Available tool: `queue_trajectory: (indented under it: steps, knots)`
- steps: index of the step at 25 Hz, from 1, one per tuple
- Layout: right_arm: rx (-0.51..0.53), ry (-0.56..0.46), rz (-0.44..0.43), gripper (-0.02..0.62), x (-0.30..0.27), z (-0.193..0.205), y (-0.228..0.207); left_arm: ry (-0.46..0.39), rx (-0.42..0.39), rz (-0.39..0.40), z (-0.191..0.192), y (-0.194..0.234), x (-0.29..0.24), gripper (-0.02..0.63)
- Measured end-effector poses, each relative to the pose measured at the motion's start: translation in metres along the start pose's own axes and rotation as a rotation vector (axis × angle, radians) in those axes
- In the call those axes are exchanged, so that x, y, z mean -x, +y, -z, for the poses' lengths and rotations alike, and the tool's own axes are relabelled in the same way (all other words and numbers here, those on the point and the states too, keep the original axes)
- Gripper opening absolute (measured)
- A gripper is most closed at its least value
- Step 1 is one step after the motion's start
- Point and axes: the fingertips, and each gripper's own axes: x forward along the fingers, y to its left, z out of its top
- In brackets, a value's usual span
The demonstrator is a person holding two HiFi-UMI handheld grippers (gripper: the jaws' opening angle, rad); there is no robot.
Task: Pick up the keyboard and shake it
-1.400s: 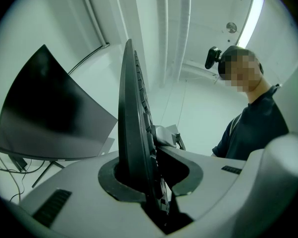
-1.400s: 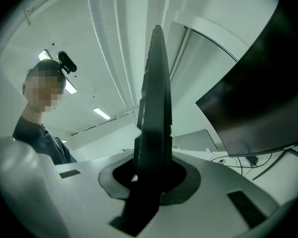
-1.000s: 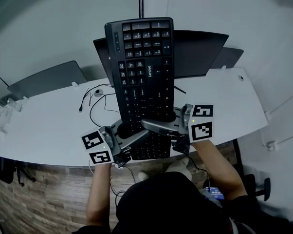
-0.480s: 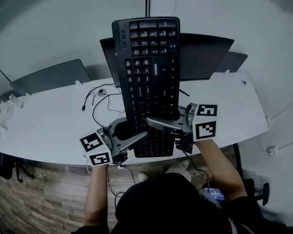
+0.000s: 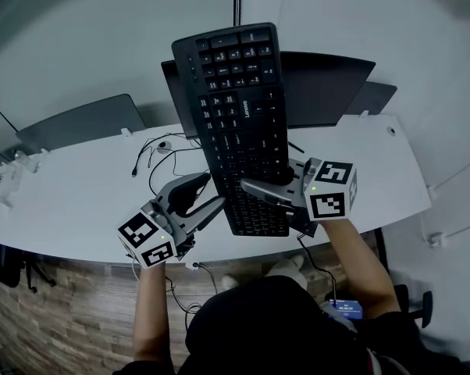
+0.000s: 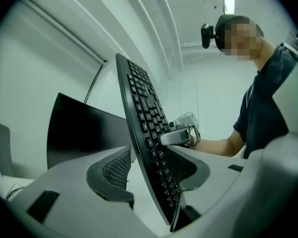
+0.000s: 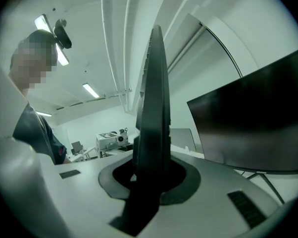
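A black keyboard (image 5: 239, 108) is held upright above the white desk (image 5: 79, 201), its top leaning to the left and its keys towards the head camera. My right gripper (image 5: 270, 186) is shut on its lower right edge; in the right gripper view the keyboard (image 7: 154, 98) stands edge-on, pinched between the jaws of the right gripper (image 7: 151, 177). My left gripper (image 5: 200, 194) sits at the lower left edge. There the keyboard (image 6: 144, 113) leans on one jaw of the left gripper (image 6: 149, 167), while the meshed pad (image 6: 114, 167) of the other stands apart from its back.
A dark curved monitor (image 5: 321, 84) stands behind the keyboard, also seen as the monitor (image 6: 84, 133) and the monitor (image 7: 253, 118). A grey panel (image 5: 71, 127) lies at the back left. Black cables (image 5: 153, 158) trail over the desk. The desk's front edge is under my hands.
The keyboard's top has tipped to the left. My left gripper has dropped down-left and its jaws have spread off the keyboard's back. The right gripper keeps its hold.
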Motion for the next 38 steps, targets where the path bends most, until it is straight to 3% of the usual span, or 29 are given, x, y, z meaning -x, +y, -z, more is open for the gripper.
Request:
queue_trajectory:
  steps: [11, 18, 21, 25, 38]
  knots:
    - [0.147, 0.179, 0.228, 0.092, 0.006, 0.014, -0.031, 0.048, -0.22, -0.136, -0.017, 0.002, 0.004, 0.233]
    - [0.21, 0.269, 0.353, 0.092, 0.002, 0.015, -0.05, 0.036, -0.293, -0.152, -0.033, 0.002, 0.01, 0.241]
    - [0.238, 0.305, 0.405, 0.092, 0.005, 0.016, -0.057, 0.019, -0.304, -0.188, -0.044, 0.003, 0.013, 0.245]
    - [0.28, 0.356, 0.478, 0.092, 0.009, 0.017, -0.068, 0.018, -0.389, -0.242, -0.054, 0.006, 0.015, 0.256]
    - [0.404, 0.497, 0.589, 0.092, 0.013, 0.024, -0.083, 0.079, -0.576, -0.268, -0.063, 0.005, 0.007, 0.322]
